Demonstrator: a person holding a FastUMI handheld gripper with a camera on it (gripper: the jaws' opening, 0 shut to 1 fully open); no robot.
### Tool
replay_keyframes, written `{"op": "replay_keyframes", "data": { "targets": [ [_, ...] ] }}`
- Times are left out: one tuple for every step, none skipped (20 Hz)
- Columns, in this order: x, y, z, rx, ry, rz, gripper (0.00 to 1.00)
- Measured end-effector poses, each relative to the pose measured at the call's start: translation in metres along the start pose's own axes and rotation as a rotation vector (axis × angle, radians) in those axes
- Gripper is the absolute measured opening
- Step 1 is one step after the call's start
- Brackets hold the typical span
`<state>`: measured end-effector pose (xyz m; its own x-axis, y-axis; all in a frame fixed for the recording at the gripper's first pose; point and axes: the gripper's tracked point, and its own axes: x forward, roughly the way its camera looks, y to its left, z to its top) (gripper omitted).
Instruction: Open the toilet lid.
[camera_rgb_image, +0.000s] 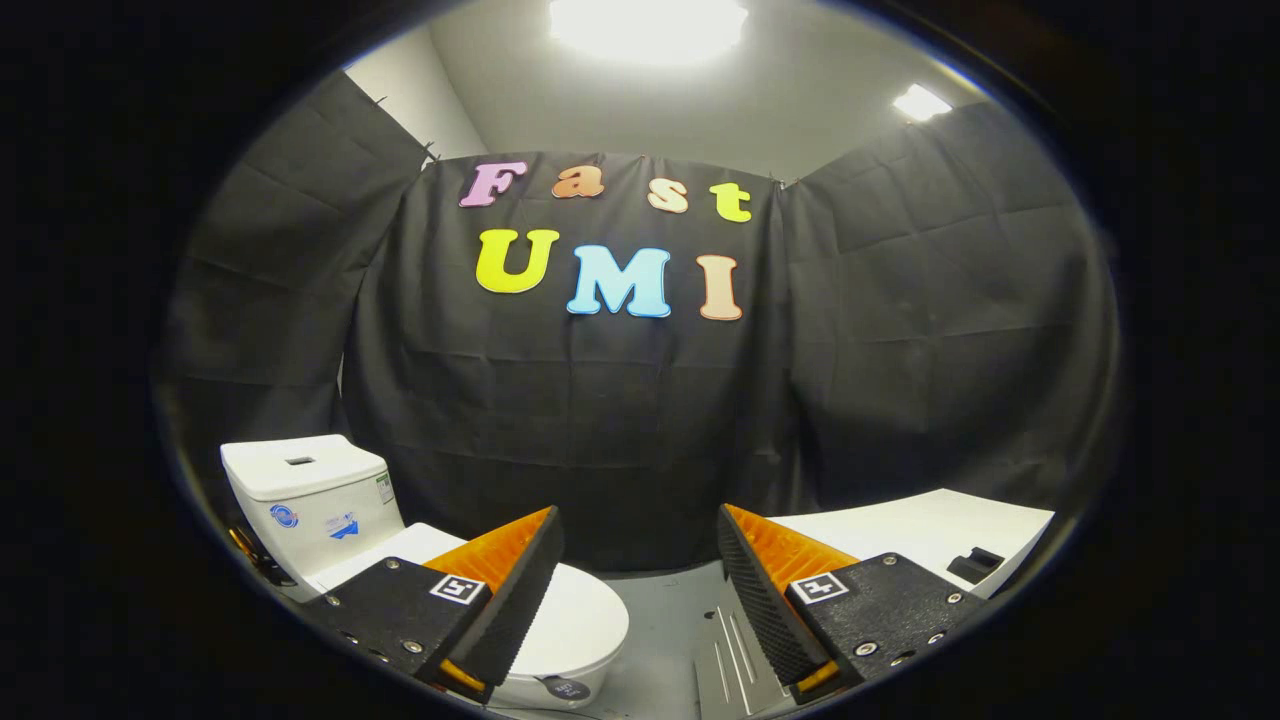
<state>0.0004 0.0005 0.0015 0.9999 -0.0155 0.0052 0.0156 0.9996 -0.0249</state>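
A white toilet stands low to the left, its tank (310, 495) against the black cloth wall. Its lid (575, 615) lies flat and closed over the bowl, partly hidden behind my left finger. My gripper (640, 570) hovers above and in front of the toilet, open wide, with nothing between the fingers. The left finger (515, 600) overlaps the lid in the view; the right finger (765, 600) sits over the grey floor to the right of the bowl.
A white tabletop (910, 535) with a small black object (975, 565) lies to the right beyond the right finger. A grey floor (670, 620) with a metal plate (735, 655) shows between the fingers. Black cloth walls close the booth behind.
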Motion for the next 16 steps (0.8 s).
{"op": "replay_keyframes", "data": {
  "targets": [
    [0.001,0.000,-0.001,0.000,0.000,-0.001,0.95],
    [0.001,-0.002,0.000,0.003,0.000,-0.003,0.95],
    [0.001,-0.002,0.000,0.008,-0.001,-0.006,0.95],
    [0.000,-0.003,0.003,0.013,-0.006,-0.010,0.95],
    [-0.001,-0.004,0.005,0.021,-0.008,-0.015,0.95],
    [-0.004,-0.003,0.008,0.031,-0.012,-0.021,0.95],
    [-0.005,-0.004,0.013,0.037,-0.021,-0.030,0.95],
    [-0.005,-0.002,0.019,0.041,-0.031,-0.035,0.95],
    [-0.007,0.001,0.023,0.042,-0.038,-0.042,0.95],
    [-0.008,0.003,0.026,0.043,-0.047,-0.053,0.95],
    [-0.008,0.006,0.028,0.050,-0.053,-0.060,0.95],
    [-0.007,0.011,0.028,0.067,-0.053,-0.065,0.95],
    [-0.006,0.017,0.024,0.090,-0.047,-0.065,0.95],
    [-0.005,0.022,0.020,0.115,-0.034,-0.065,0.95],
    [-0.005,0.026,0.014,0.136,-0.020,-0.071,0.95],
    [-0.005,0.027,0.009,0.160,-0.008,-0.086,0.95]
  ]
}}
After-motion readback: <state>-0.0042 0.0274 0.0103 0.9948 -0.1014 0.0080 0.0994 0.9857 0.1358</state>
